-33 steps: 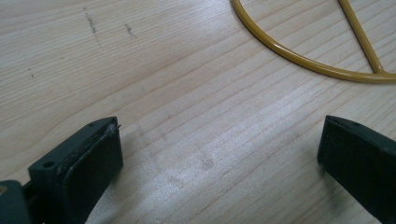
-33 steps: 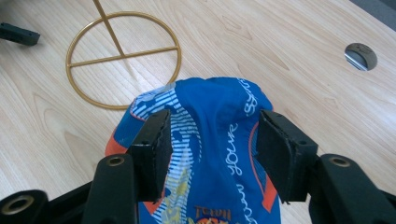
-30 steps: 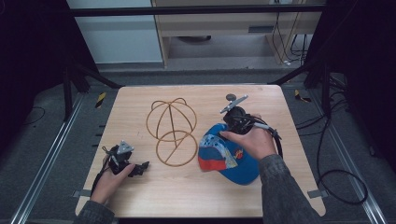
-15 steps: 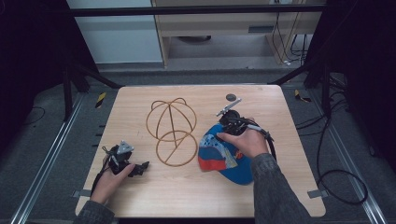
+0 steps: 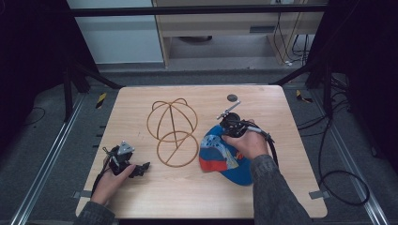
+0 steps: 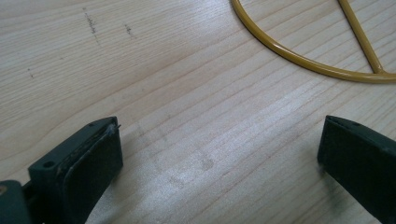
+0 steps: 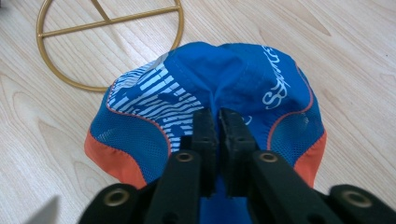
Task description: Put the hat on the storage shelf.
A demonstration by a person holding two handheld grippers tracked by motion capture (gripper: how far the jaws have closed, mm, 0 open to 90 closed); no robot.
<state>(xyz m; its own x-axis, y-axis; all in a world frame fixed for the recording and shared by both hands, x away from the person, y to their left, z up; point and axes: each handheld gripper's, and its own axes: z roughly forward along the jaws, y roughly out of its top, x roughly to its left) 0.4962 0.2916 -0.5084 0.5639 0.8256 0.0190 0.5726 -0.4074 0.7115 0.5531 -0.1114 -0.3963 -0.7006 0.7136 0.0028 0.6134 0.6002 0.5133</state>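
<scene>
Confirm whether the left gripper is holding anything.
No, the left gripper stands open over bare wooden table, nothing between its jaws.

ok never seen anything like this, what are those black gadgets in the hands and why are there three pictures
A person sits at a wooden table and holds a hand-operated two-jaw gripper in each hand. One picture comes from a fixed camera above; the other two come from small cameras riding on the grippers, looking along their black jaws. On the table lie a gold wire hat stand, a blue and orange cap and a small dark disc. The right gripper is shut, pinching a fold of the cap's fabric. The left gripper rests low over bare wood with its jaws wide apart, holding nothing, near the stand's ring.
</scene>
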